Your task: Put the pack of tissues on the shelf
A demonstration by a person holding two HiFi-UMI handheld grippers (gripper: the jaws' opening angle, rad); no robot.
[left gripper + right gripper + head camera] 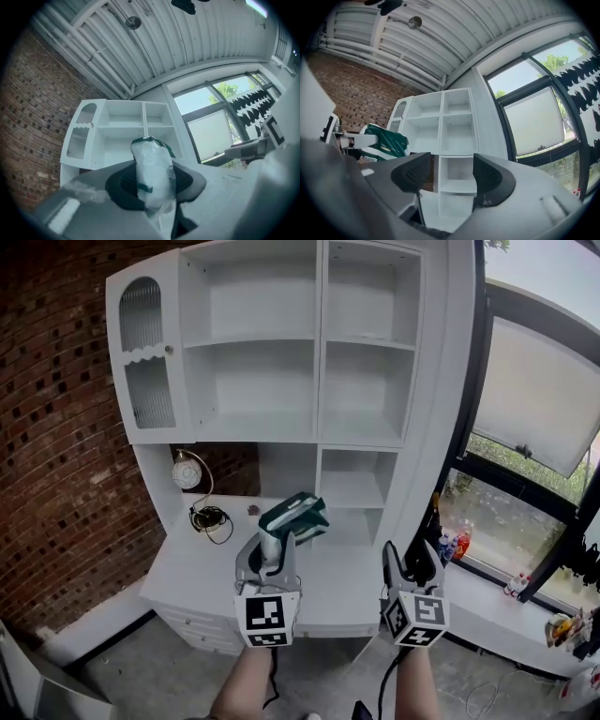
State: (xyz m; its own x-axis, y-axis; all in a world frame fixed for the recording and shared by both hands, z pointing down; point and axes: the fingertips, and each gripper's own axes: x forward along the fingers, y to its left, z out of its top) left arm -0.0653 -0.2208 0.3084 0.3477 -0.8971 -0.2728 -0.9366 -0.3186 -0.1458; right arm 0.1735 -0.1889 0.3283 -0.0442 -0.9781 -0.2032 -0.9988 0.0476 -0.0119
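A green and white pack of tissues [292,518] is held in the air in front of the white shelf unit [309,362]. My left gripper [270,554] is shut on the pack, which stands up between its jaws in the left gripper view [152,176]. The right gripper view shows the same pack [384,143] off to the left. My right gripper [411,568] hangs to the right of the left one. Its jaws are open with nothing between them [450,176]. The shelf compartments are bare.
A white desk surface [202,568] runs under the shelf unit, with a small round lamp [187,472] and a coiled cable [208,517] at its back left. A brick wall [47,427] stands on the left. A window with a low sill [525,596] is on the right.
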